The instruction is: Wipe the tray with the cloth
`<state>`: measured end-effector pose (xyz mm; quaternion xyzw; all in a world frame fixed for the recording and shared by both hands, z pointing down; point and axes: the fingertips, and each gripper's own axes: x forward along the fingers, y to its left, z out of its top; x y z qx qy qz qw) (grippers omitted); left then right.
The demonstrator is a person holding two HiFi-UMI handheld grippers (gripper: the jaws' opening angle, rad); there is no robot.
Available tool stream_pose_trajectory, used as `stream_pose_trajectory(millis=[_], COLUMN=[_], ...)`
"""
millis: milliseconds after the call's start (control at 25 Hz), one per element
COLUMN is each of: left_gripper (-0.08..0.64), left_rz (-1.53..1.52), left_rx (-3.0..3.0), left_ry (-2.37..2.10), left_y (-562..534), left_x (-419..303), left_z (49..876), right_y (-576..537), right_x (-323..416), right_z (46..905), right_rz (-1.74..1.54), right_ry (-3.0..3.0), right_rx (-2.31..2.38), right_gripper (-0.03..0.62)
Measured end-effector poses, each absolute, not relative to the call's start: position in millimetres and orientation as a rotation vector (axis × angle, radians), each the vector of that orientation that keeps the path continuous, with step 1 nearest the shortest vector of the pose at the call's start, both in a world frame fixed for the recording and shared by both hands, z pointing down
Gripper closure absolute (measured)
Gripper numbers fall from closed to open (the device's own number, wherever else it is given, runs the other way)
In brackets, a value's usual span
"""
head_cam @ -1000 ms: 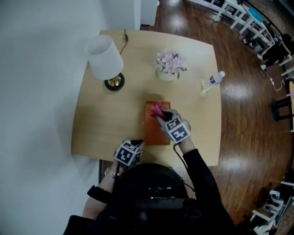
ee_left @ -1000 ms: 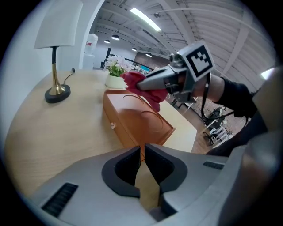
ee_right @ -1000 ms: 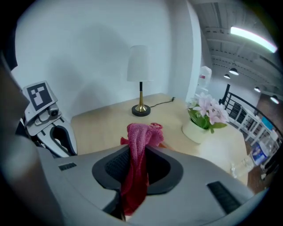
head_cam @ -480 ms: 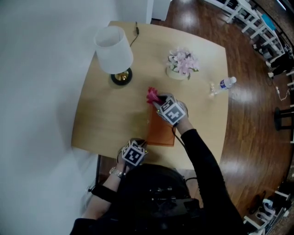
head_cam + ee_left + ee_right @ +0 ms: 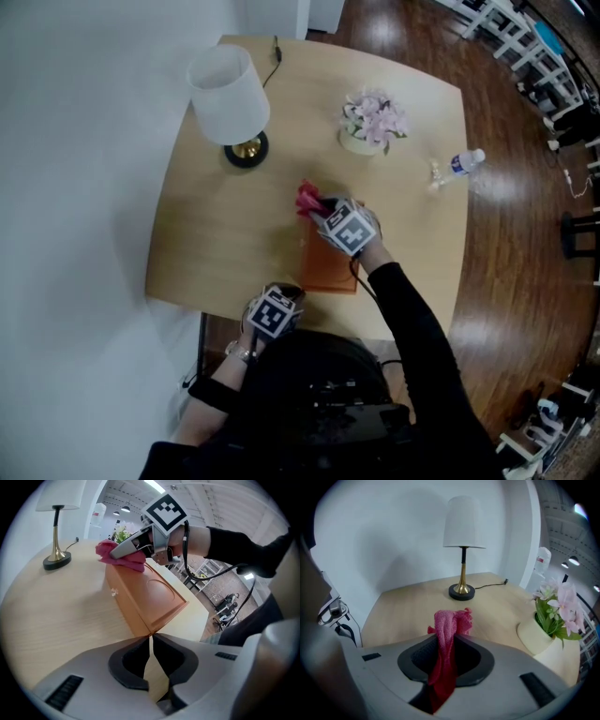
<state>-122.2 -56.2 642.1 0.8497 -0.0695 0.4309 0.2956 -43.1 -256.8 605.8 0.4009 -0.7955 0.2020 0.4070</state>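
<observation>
Looking down at this one, the right gripper [image 5: 323,212] is clamped on a bunched-up pink cloth [image 5: 307,198]. The wad sticks out past the jaw tips, so fabric rather than plastic meets the surface. It's sitting at the far end of the flat rectangular orange tray [image 5: 328,279], which lies close to the near edge of the light wooden tabletop [image 5: 206,234]. My guess is that a wipe stroke runs from that far end back toward the person. The left gripper [image 5: 151,641] has its jaws pressed together with nothing between them, tips right at the tray's near corner. It's probably parked there to stop the tray sliding, though I can't tell if it actually touches. The white-shaded lamp [image 5: 228,94], potted pink flowers [image 5: 373,120] and small plastic bottle [image 5: 459,166] sit well apart, toward the far and right edges.
</observation>
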Motion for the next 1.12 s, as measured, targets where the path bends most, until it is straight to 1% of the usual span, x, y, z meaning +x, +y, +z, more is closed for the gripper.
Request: stream_pose_trajectory(millis=[240,520,720,880,1120], left_gripper=[0.535,0.535,0.535,0.535,0.535], left_rz=[1.163,1.186,1.203,1.231,1.245], left_rx=[2.263,2.269,2.271,2.281,2.278], left_ry=[-0.195,-0.168,-0.152,-0.14,-0.121], left_y=[-58.7,-58.5,-57.7,-58.1,-56.6], left_x=[-124.4,-123.4,-124.7,-125.8,-124.4], left_z=[643.9,643.6,644.3,645.3,645.5], right_y=[-232.6,-179.4,-136.9,-105.0,-88.1], right_x=[-53.7,-70.1,-86.2,-94.6,-97.9], right_z=[603.5,605.9,604.3,604.4,604.0], right_rz=[0.602,0.654,0.791,0.84,0.903], right_ry=[-2.04,-2.057,-2.1,-2.092,-2.044], right_rx=[0.994,0.961,0.934,0.929,0.911], right_gripper=[0.505,0.505,0.505,0.505,0.506])
